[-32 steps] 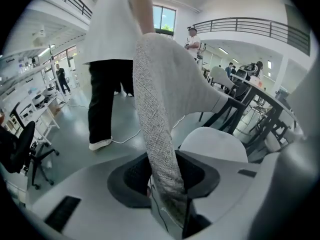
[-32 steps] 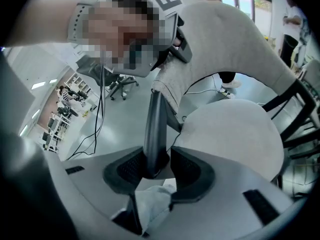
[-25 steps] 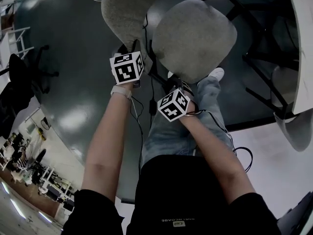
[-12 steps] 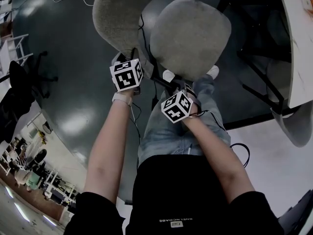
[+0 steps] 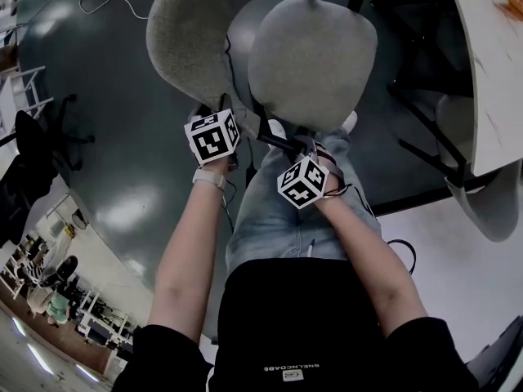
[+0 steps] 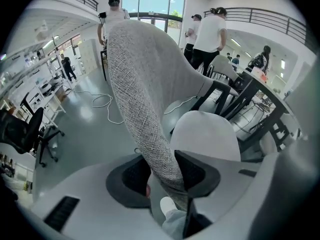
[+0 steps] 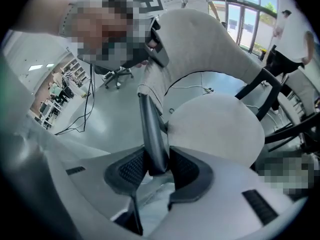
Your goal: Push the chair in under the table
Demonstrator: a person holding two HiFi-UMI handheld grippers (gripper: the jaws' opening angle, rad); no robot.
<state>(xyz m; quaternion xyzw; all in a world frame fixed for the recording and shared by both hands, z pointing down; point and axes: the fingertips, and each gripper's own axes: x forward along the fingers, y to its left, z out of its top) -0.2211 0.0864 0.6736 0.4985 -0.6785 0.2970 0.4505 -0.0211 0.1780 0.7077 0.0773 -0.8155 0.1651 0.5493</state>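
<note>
- A person stands over a grey fabric chair (image 5: 315, 51) on a dark, glossy floor (image 5: 106, 137), with a two-jaw gripper in each hand
- The left gripper (image 6: 165, 171) is clenched on the lower edge of the chair's woven backrest (image 6: 145, 94), and the cloth runs up between its two dark pads (image 6: 132, 176)
- The right gripper (image 7: 159, 166) grasps a slim dark bar (image 7: 150, 124) of the chair frame; its jaws have just been closing and the bar sits pinched between them
- In the head view the two marker cubes, left (image 5: 212, 135) and right (image 5: 304, 182), sit close together at the near edge of the chair, just behind the rounded seat (image 6: 207, 134)
- The chair stands directly in front of the person, its backrest to the left of the seat in the head view
- The pale table (image 5: 494, 64) lies to the right, and the seat is still apart from its edge, not under the top
- Black table legs (image 5: 425, 96) stand between seat and tabletop
- The person's jeans (image 5: 286, 227) and a white shoe (image 5: 350, 122) show below the grippers
- Several people in white shirts (image 6: 207, 31) stand by the windows in the left gripper view
</note>
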